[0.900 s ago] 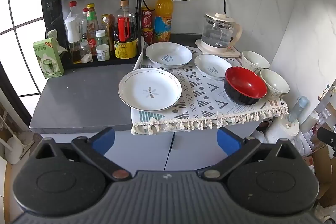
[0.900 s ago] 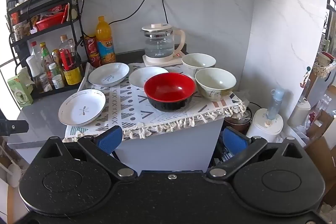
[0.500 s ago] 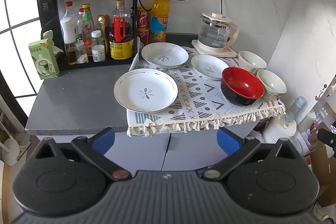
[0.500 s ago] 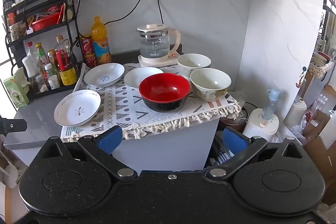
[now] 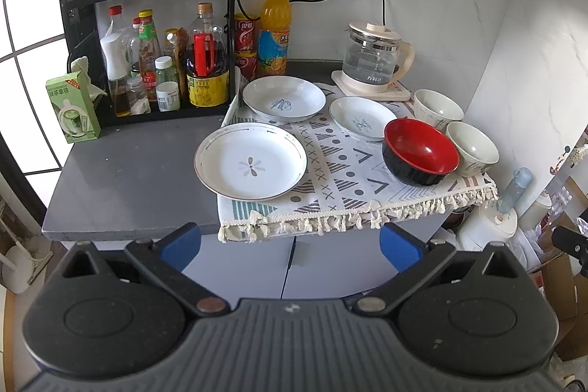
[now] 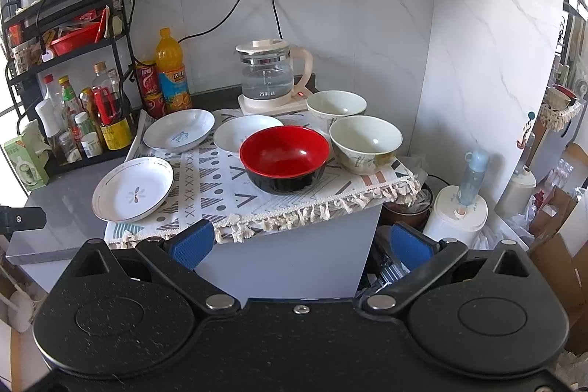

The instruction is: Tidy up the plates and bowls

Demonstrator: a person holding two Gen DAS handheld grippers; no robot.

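Nothing is picked up yet. The three plates and three bowls sit spread out on the cloth (image 5: 352,171) on the counter (image 5: 139,179). The big plate (image 5: 250,161) is at the front left, half over the cloth's edge. A second plate (image 5: 283,98) is behind it, and the small plate (image 5: 362,118) is next to that. The red bowl (image 6: 284,157) sits near the front right, touching or nearly touching the small plate. Two white bowls (image 6: 365,144) stand just beside it, by the wall, near the kettle (image 6: 270,76).

I think the first job is to choose one dish and reach for it. The big plate looks easiest for the left gripper (image 5: 290,247), since its rim hangs off the cloth. Pinch the rim, not the flat middle. Lift slowly so the cloth does not drag the other dishes along. Stack small plates on the big one, and small bowls in the red one.

The left gripper is held in front of the counter, below its edge, tilted down, with its jaws wide apart and empty. The right gripper (image 6: 299,245) is the same, tilted down, jaws wide apart, holding nothing, facing the red bowl
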